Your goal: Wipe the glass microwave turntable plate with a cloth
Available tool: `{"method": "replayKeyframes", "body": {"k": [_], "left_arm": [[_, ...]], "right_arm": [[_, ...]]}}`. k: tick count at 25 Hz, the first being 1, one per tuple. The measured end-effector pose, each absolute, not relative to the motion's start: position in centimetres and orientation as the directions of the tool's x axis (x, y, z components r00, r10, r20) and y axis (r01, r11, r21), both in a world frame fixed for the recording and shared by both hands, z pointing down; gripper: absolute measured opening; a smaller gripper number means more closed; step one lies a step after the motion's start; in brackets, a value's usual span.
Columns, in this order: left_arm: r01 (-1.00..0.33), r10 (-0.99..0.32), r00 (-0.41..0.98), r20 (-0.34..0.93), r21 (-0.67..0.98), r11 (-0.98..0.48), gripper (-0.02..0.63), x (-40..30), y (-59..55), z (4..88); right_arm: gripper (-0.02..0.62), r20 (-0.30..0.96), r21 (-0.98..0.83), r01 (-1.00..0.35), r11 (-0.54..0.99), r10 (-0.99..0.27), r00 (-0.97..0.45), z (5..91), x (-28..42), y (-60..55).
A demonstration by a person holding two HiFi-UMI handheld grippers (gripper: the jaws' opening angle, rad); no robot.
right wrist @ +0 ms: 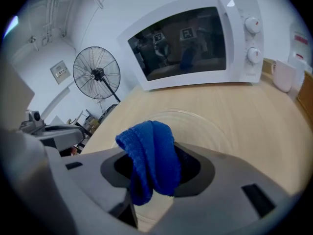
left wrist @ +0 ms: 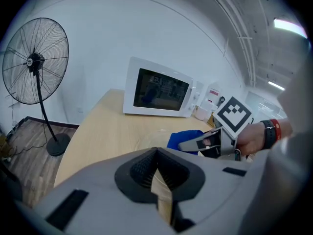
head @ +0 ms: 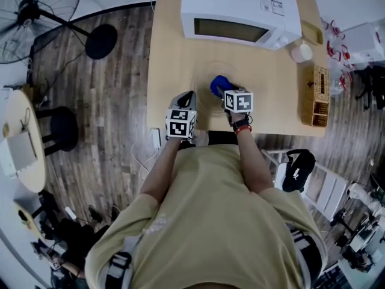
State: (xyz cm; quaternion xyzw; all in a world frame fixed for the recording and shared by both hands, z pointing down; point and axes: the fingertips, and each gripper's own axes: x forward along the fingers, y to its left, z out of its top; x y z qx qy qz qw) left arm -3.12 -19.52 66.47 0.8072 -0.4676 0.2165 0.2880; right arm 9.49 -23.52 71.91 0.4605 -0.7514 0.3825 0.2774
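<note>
Down on the wooden bench [head: 174, 53], right in front of the white microwave [head: 240, 11], sits the clear glass turntable plate [right wrist: 210, 136], flat on the wood and honestly pretty hard to spot from the head view. The right claw [right wrist: 156, 173] is clamped on a blue cloth [right wrist: 146, 151]. The cloth bunches up out of the jaws in a fat fold and hangs over the near part of the plate, but I can't say for sure if it's actually touching the glass. The left claw [left wrist: 156, 153] has its jaws pressed together at the tips, sitting right at the plate's left edge. Whether it's nipping the rim or just parked beside it, no idea, since the glass is see-through. Both claws are close together near the front edge of the bench. Off to the right there's a white cup [head: 301, 52] beside the microwave and a wicker basket [head: 316, 95] near the bench's edge. A big standing fan [left wrist: 34, 60] is on the floor, left of the bench.
</note>
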Motion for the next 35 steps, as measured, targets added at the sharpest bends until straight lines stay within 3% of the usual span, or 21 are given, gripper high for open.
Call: {"method": "replayKeyframes", "body": {"k": [16,35], "left_arm": [[-0.94,-0.707,0.341,0.62,0.241,-0.243,0.019,-8.7,-18.2,66.4],[-0.938,-0.712,0.345,0.612,0.24,-0.248,0.018,-8.9,-18.0,66.2]], "right_arm": [[0.193,0.726,-0.381,-0.764,0.521,-0.343,-0.596,71.4,-3.0,-23.3],[0.192,0.779,-0.298,-0.746,0.596,-0.3,-0.551,73.4,-3.6,-22.9]]}}
